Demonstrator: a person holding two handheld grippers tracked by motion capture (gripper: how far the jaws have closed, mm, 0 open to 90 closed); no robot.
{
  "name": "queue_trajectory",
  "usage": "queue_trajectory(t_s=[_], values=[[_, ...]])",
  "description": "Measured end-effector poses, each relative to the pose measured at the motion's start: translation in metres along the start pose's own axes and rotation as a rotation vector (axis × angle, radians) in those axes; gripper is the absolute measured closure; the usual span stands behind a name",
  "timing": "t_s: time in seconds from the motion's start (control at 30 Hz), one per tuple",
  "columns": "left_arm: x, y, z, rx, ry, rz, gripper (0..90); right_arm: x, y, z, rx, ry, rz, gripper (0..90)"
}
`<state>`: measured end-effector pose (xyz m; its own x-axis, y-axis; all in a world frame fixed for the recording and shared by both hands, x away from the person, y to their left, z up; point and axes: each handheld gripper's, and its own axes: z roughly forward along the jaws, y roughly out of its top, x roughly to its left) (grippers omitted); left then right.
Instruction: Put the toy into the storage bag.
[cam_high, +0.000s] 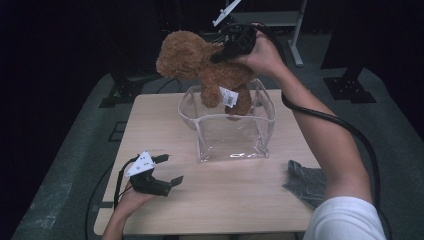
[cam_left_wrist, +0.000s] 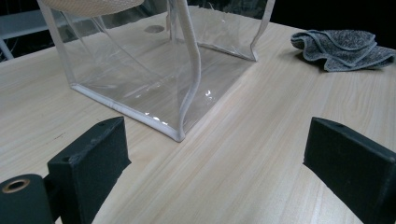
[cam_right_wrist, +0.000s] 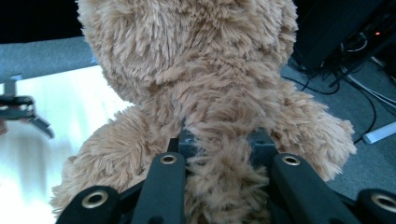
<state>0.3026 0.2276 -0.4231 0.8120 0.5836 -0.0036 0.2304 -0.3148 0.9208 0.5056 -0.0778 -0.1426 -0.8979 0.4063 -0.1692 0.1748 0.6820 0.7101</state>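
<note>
A brown teddy bear (cam_high: 202, 65) with a white tag hangs over the open top of a clear plastic bag (cam_high: 227, 132), its feet just inside the rim. My right gripper (cam_high: 220, 54) is shut on the bear's back; in the right gripper view the fur (cam_right_wrist: 219, 140) is pinched between the jaws. My left gripper (cam_high: 170, 170) rests open low over the table's near left part, nothing between its jaws. In the left gripper view the bag (cam_left_wrist: 154, 70) stands just ahead of the wide-apart fingers (cam_left_wrist: 93, 158).
A grey cloth (cam_high: 306, 182) lies crumpled at the table's (cam_high: 240, 200) right front edge, also seen as a cloth (cam_left_wrist: 341, 49) in the left gripper view. Dark stands and cables sit on the floor behind the table.
</note>
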Motion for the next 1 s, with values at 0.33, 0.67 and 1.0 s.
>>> queue_trajectory(t_s=[0.33, 0.67, 1.0], values=[[-0.001, 0.000, 0.002, 0.008, -0.005, 0.004, 5.3, 0.027, -0.008, -0.013, -0.016, 0.029, -0.015, 73.0], [0.000, -0.001, 0.001, 0.011, -0.003, 0.003, 5.3, 0.049, -0.017, -0.009, -0.020, 0.090, -0.025, 73.0], [0.000, -0.001, 0.001, 0.010, -0.003, 0.002, 5.3, 0.031, -0.038, 0.002, -0.005, 0.092, 0.047, 72.8]])
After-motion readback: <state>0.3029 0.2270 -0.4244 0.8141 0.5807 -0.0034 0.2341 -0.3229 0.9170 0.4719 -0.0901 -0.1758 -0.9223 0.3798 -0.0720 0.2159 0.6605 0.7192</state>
